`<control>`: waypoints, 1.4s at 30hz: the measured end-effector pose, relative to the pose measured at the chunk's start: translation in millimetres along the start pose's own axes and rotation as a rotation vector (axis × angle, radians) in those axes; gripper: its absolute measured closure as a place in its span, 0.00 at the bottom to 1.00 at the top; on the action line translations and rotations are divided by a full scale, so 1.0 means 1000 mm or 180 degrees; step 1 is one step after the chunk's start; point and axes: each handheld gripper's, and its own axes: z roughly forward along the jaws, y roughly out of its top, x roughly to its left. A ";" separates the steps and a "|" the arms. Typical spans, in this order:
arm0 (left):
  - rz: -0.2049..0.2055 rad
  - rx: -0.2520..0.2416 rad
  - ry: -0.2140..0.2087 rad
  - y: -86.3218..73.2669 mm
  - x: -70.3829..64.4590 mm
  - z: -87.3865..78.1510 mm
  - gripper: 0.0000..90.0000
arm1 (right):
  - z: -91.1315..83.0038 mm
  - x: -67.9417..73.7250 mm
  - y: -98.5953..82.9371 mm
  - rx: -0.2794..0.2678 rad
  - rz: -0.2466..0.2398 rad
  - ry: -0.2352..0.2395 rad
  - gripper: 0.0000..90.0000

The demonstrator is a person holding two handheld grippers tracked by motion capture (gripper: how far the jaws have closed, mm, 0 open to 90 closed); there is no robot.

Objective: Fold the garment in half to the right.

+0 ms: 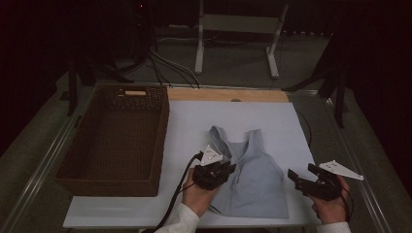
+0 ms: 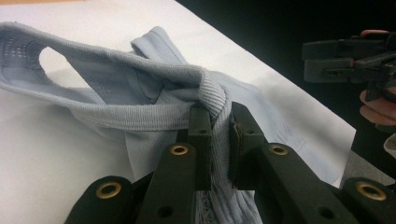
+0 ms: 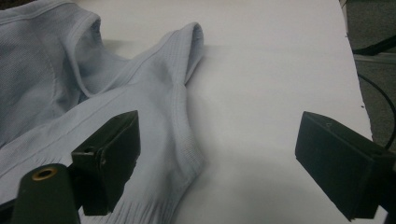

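A pale blue ribbed tank top [image 1: 252,174] lies flat on the white board [image 1: 194,121], straps pointing away from me. My left gripper [image 1: 224,167] is shut on the top's left armhole edge [image 2: 212,100], which bunches up between the jaws. My right gripper [image 1: 301,175] hovers open just off the top's right side; in the right gripper view its jaws stand wide apart, the left jaw over the garment's side edge [image 3: 182,140], the right over bare board. Nothing is between them.
A dark wicker basket [image 1: 116,138] stands at the left of the board, and I see nothing inside it. A wooden strip [image 1: 228,94] runs along the board's far edge. Cables [image 1: 170,65] and a white stand [image 1: 238,29] lie on the floor beyond.
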 end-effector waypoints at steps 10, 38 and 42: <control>0.0029 -0.0012 -0.0067 0.003 -0.006 0.006 0.91 | -0.001 0.000 0.000 -0.0004 0.0000 -0.0002 0.16; 0.0079 -0.0066 -0.0273 0.008 -0.021 0.028 0.91 | -0.001 0.000 0.000 -0.0012 -0.0003 -0.0003 0.16; 0.0076 -0.0094 -0.0335 0.007 -0.021 0.030 0.91 | -0.001 0.000 0.000 -0.0018 -0.0006 -0.0002 0.16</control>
